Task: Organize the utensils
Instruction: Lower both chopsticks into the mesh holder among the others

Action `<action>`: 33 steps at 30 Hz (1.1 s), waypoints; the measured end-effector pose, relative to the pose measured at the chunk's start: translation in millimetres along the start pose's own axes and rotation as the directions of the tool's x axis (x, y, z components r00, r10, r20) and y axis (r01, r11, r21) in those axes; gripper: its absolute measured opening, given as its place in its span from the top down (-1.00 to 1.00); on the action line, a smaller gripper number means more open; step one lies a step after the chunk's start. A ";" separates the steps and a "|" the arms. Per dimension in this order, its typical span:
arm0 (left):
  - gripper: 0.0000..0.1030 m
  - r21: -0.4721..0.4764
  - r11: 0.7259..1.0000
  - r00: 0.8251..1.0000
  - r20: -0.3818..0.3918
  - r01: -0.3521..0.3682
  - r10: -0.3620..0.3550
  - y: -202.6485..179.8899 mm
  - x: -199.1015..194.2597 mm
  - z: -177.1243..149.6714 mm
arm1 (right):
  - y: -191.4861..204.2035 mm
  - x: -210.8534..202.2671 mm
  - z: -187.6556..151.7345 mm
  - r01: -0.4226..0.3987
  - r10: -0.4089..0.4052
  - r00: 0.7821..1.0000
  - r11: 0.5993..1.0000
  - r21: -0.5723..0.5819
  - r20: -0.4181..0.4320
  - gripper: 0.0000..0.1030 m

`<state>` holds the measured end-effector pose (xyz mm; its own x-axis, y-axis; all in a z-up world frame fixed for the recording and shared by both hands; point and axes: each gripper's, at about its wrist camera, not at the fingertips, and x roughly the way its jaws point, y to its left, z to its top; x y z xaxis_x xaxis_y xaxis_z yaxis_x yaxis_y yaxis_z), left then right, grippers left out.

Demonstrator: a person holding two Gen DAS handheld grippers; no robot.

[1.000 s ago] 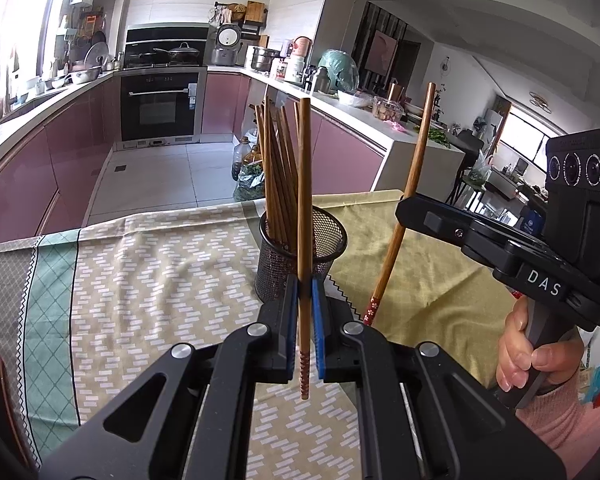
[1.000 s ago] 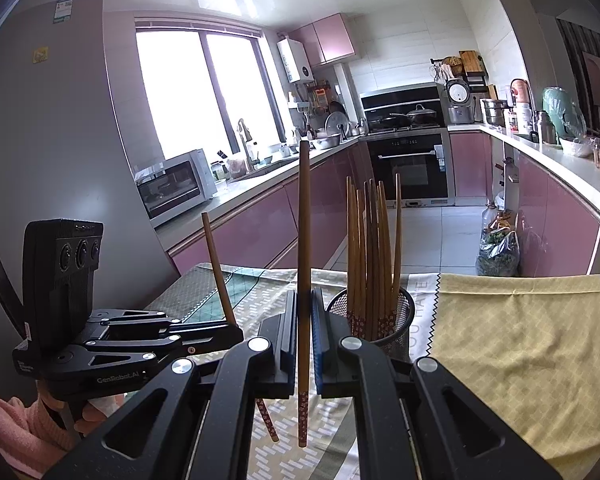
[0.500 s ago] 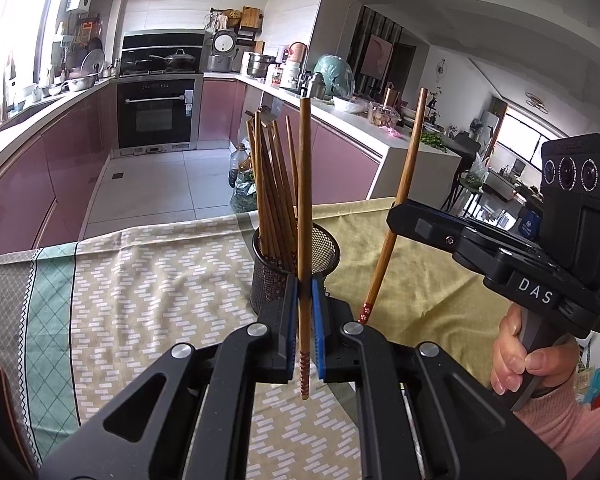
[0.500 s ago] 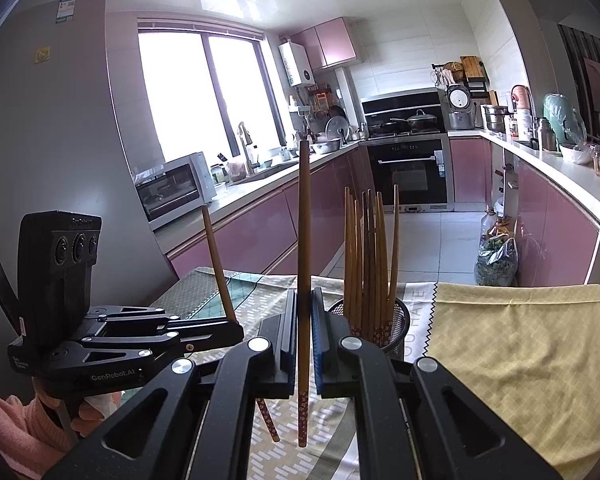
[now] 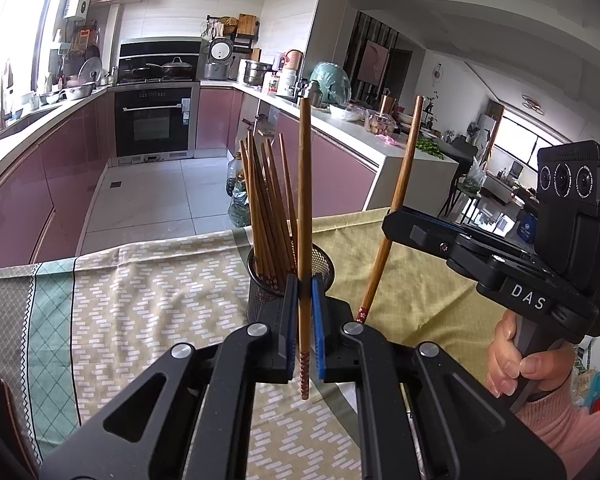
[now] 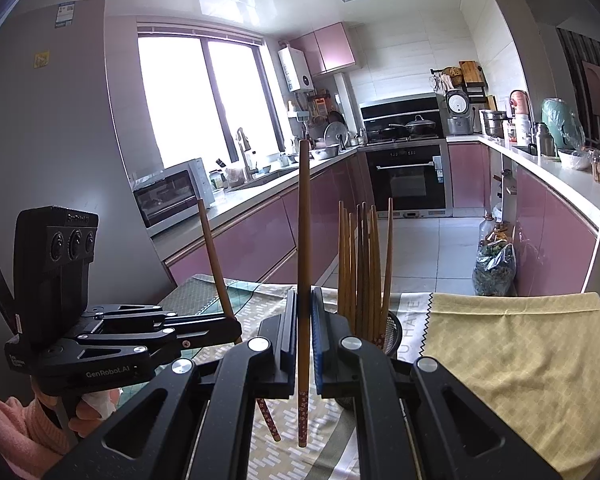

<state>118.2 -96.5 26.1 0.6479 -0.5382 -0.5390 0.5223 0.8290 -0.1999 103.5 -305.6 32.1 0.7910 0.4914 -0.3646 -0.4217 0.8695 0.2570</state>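
Chopsticks (image 5: 268,216) stand bundled in a black mesh holder (image 5: 324,268) on a table covered by a patterned cloth (image 5: 140,288) and a yellow cloth (image 6: 520,352). Two more are held in the air, one per gripper. The left gripper (image 5: 305,320) is closed on one chopstick (image 5: 305,200), which stands nearly upright between the blue pads; its decorated tip hangs below the jaws and its shaft crosses in front of the holder in the left wrist view. The right gripper (image 6: 303,344) clamps a second chopstick (image 6: 303,240) in the same way, upright, patterned end downward. In the left wrist view the right gripper's chopstick leans slightly, just right of the holder, above the yellow cloth. A hand (image 5: 512,360) in a pink sleeve (image 5: 560,420) grasps the right gripper's handle. Behind the table are pink kitchen cabinets (image 6: 260,240), a built-in oven (image 5: 152,124) and a microwave (image 6: 168,196).
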 end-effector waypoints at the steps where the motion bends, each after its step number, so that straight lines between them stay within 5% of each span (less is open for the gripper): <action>1: 0.85 -0.001 1.000 1.000 0.002 0.000 0.000 0.6 0.4 1.3 | -0.3 -0.3 1.1 0.001 -0.001 1.000 1.000 -0.002 0.002 0.89; 33: 0.85 0.026 1.000 0.996 0.087 -0.017 0.015 -9.3 -4.5 42.8 | -12.5 6.6 32.9 0.007 -0.005 0.998 0.999 -0.033 0.057 0.89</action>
<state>134.2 -108.3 65.5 0.7015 -0.5369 -0.4686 0.5252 0.8340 -0.1693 128.6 -314.8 56.0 0.8168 0.4838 -0.3144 -0.4310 0.8739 0.2248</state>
